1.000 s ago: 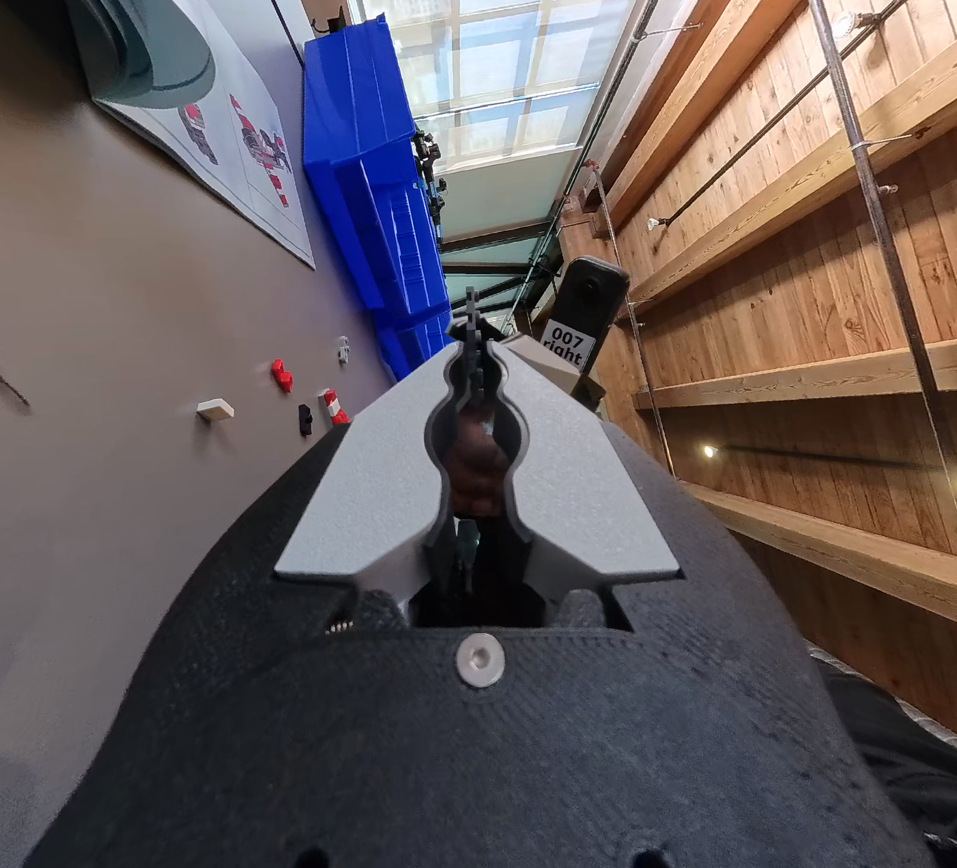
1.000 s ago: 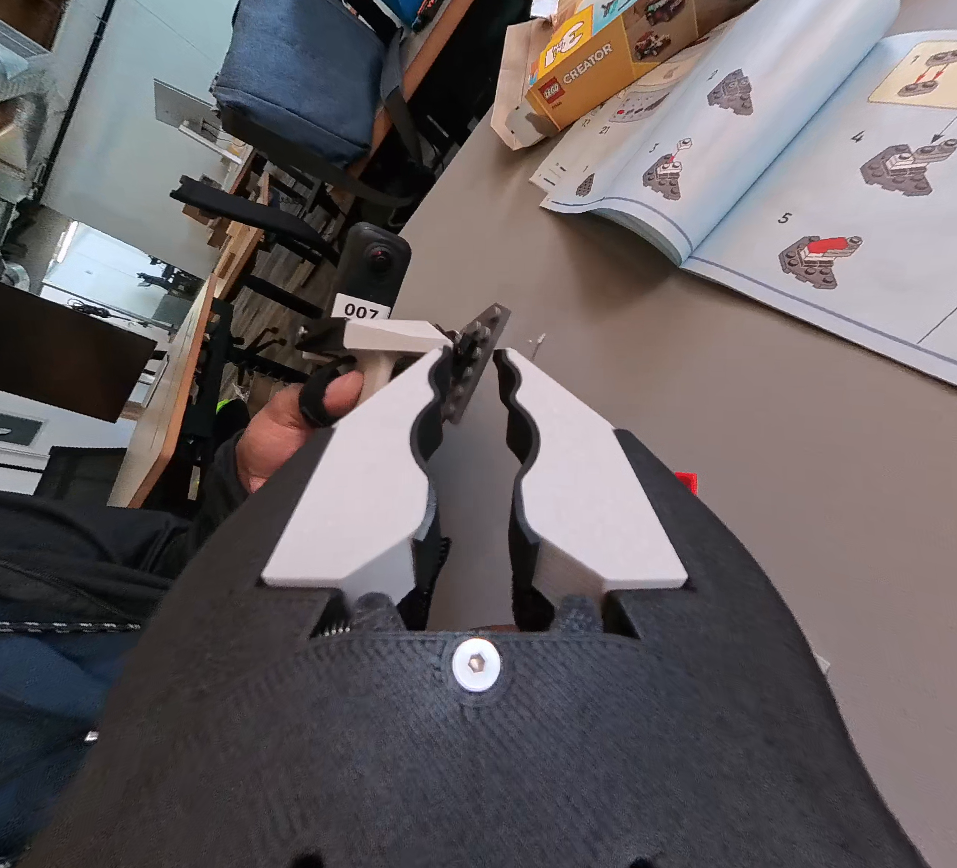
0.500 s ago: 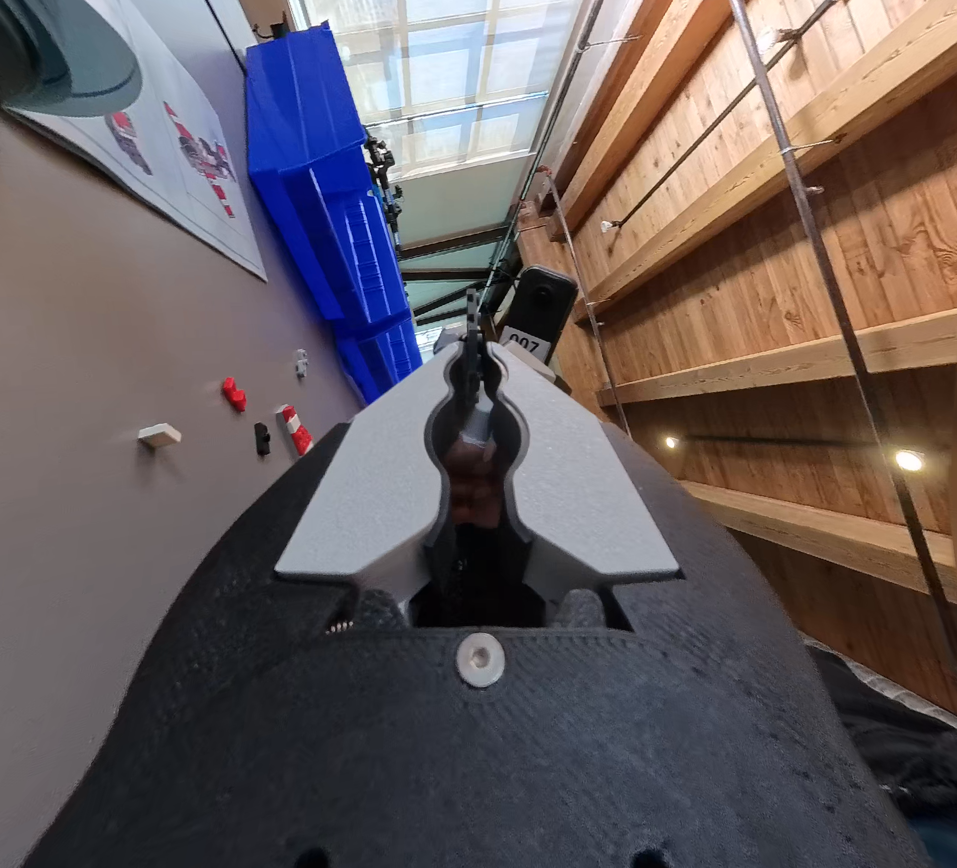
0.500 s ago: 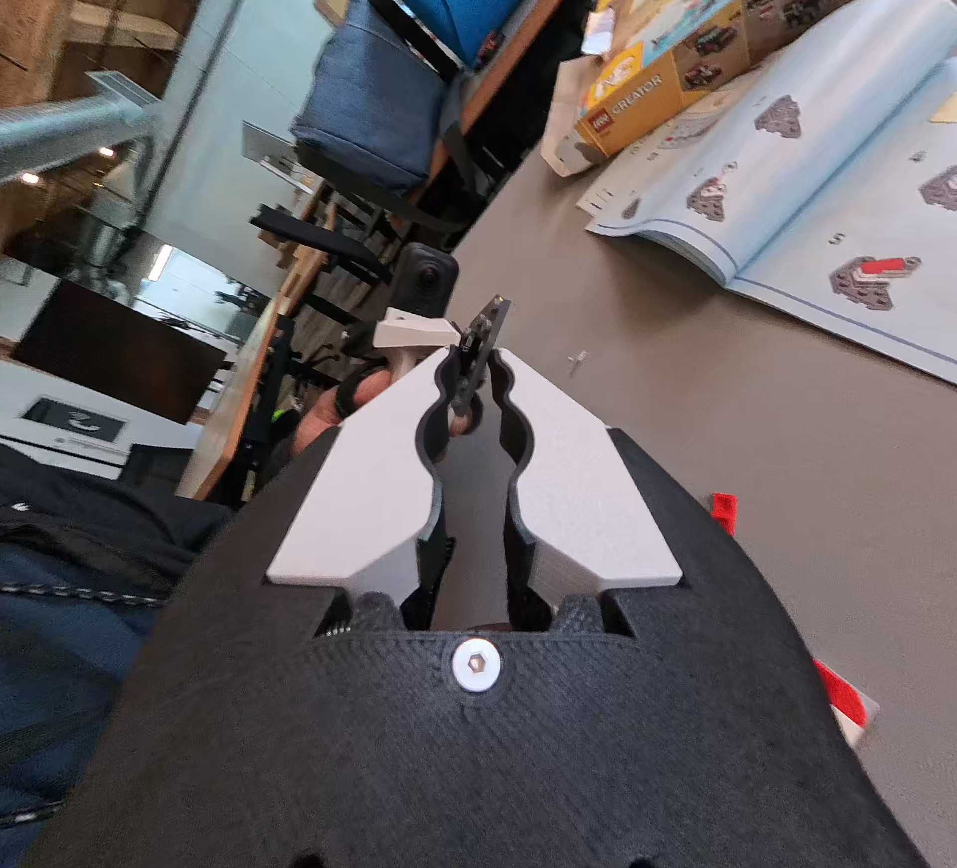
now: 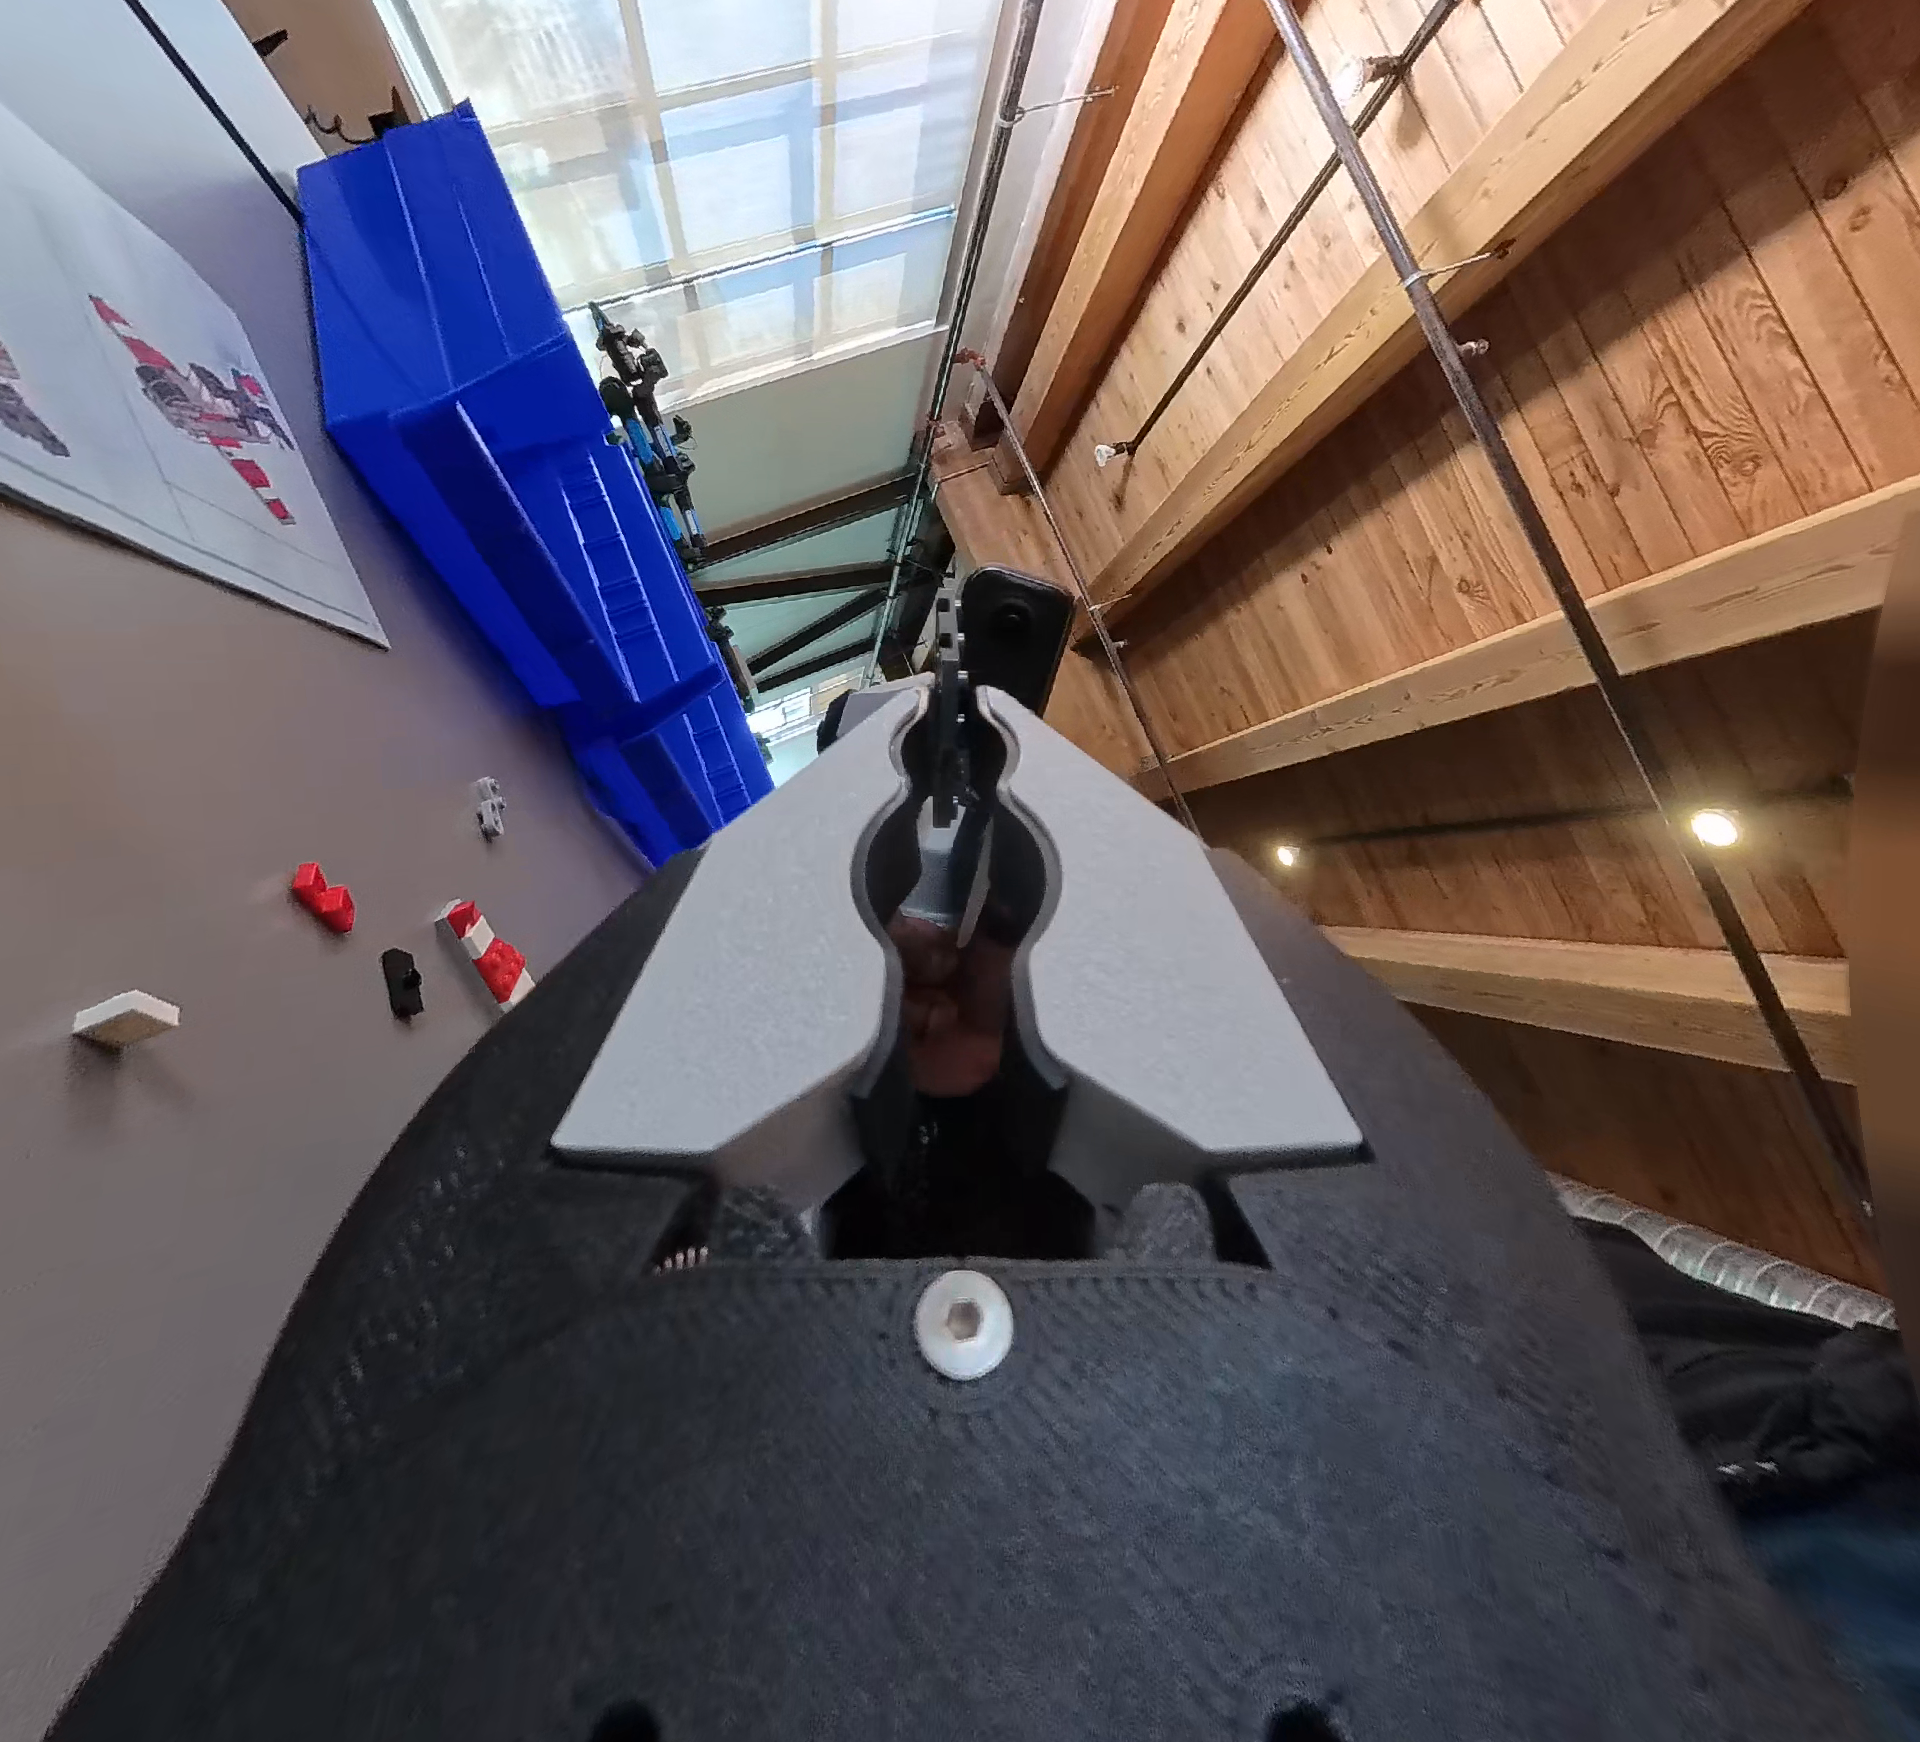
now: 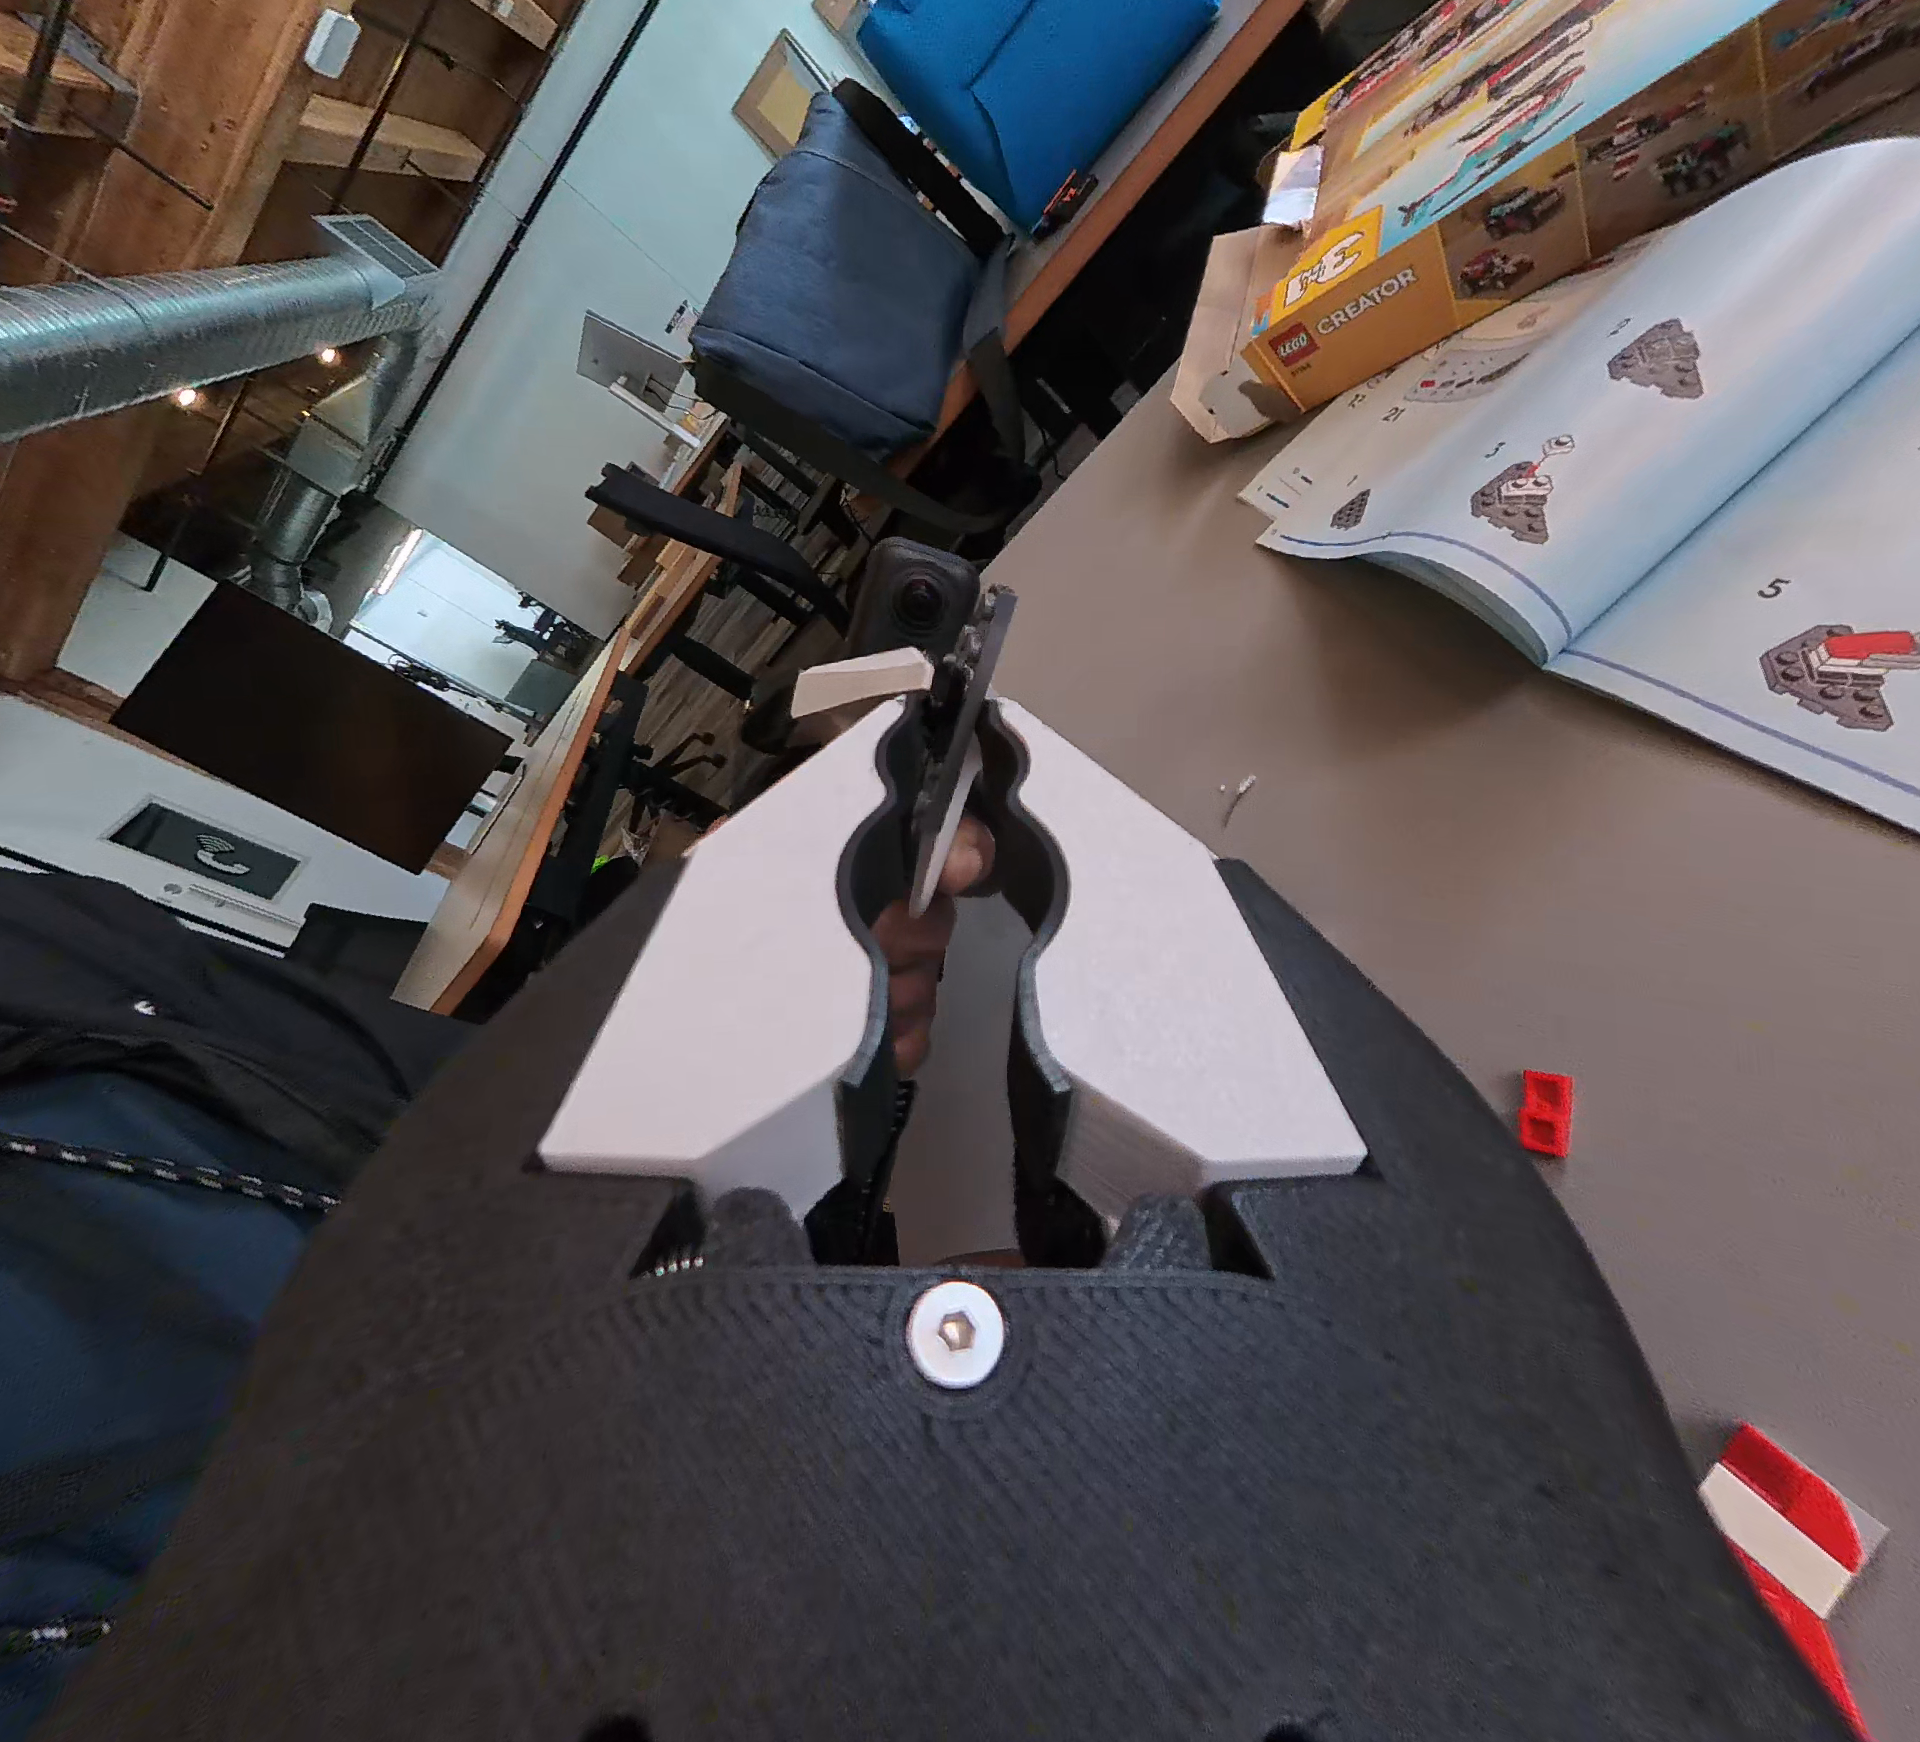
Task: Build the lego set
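Note:
A dark grey Lego plate (image 5: 948, 705) shows edge-on between the tips of my left gripper (image 5: 951, 718), which is shut on it above the grey table (image 5: 156, 757). In the right wrist view the same studded plate (image 6: 977, 674) sits between the tips of my right gripper (image 6: 954, 724), which is shut on it too. The left gripper's pale finger (image 6: 857, 679) and its camera (image 6: 920, 601) meet the plate from the far side. The right gripper's camera (image 5: 1013, 632) shows just behind the plate. A hand shows through both jaw gaps.
Loose pieces lie on the table: a white tile (image 5: 125, 1017), a black piece (image 5: 400, 980), a red brick (image 5: 322, 897), a red-and-white piece (image 5: 483, 949), a small grey piece (image 5: 490, 804). Blue bins (image 5: 499, 487) stand behind. The open instruction booklet (image 6: 1662, 497) and Lego box (image 6: 1507, 134) lie far right. My two grippers' fingertips are within a few centimetres of each other. The white tile (image 5: 125, 1017) is about 12 centimetres from both grippers' fingertips.
My right gripper has closed from open onto the grey plate that the left gripper holds. Both grippers have tilted and lifted a little together.

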`<act>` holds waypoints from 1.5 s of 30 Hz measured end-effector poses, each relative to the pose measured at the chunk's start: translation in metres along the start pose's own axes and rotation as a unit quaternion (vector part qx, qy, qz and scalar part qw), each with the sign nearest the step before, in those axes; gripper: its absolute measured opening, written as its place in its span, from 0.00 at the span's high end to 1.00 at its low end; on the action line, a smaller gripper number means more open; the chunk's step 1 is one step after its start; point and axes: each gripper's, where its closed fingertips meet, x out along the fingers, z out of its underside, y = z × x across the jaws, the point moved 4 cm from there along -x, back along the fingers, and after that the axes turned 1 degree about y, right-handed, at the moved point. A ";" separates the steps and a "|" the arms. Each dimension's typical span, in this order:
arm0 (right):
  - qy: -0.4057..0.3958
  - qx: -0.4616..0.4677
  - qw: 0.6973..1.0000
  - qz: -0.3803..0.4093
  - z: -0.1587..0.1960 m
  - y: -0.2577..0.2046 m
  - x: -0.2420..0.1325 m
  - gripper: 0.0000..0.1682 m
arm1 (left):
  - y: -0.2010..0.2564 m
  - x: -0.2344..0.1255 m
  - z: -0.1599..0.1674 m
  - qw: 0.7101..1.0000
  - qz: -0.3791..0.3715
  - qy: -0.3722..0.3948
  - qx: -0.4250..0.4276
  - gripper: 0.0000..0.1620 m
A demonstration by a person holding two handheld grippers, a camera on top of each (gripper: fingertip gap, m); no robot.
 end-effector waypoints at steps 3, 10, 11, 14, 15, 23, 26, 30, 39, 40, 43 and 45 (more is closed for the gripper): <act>0.003 -0.012 1.000 0.007 -0.002 -0.003 0.000 0.93 | 0.003 0.001 0.000 1.000 0.001 0.000 0.015 0.97; 0.011 -0.027 1.000 -0.002 -0.005 -0.011 0.000 0.93 | 0.012 0.002 -0.001 0.999 0.016 -0.001 0.044 0.97; 0.012 -0.028 1.000 -0.007 -0.005 -0.013 0.000 0.93 | 0.014 0.002 -0.001 0.999 0.021 -0.003 0.048 0.97; 0.016 -0.033 0.999 -0.019 -0.007 -0.019 -0.001 0.93 | 0.020 0.003 -0.001 0.998 0.039 -0.011 0.056 0.97; 0.016 -0.035 0.999 -0.024 -0.007 -0.021 -0.002 0.94 | 0.022 0.003 0.000 0.997 0.047 -0.014 0.060 0.97; 0.015 -0.066 0.997 -0.034 -0.010 -0.036 -0.005 0.94 | 0.040 0.004 0.004 0.988 0.064 -0.042 0.136 0.97; 0.014 -0.079 0.996 -0.035 -0.010 -0.042 -0.007 0.95 | 0.045 0.004 0.006 0.984 0.075 -0.050 0.151 0.96; 0.021 -0.070 0.995 -0.068 -0.011 -0.051 -0.008 0.95 | 0.054 0.004 0.009 0.982 0.109 -0.056 0.145 0.96; 0.038 -0.080 0.991 -0.099 -0.011 -0.060 -0.010 0.95 | 0.061 0.004 0.012 0.976 0.130 -0.064 0.162 0.97; 0.039 -0.085 0.991 -0.100 -0.011 -0.061 -0.009 0.94 | 0.062 0.004 0.012 0.975 0.130 -0.064 0.167 0.97; 0.045 -0.092 0.989 -0.103 -0.013 -0.064 -0.010 0.92 | 0.066 0.003 0.012 0.973 0.138 -0.063 0.175 0.97; 0.057 -0.087 0.988 -0.110 -0.016 -0.065 -0.012 0.92 | 0.067 0.003 0.012 0.971 0.140 -0.065 0.181 0.97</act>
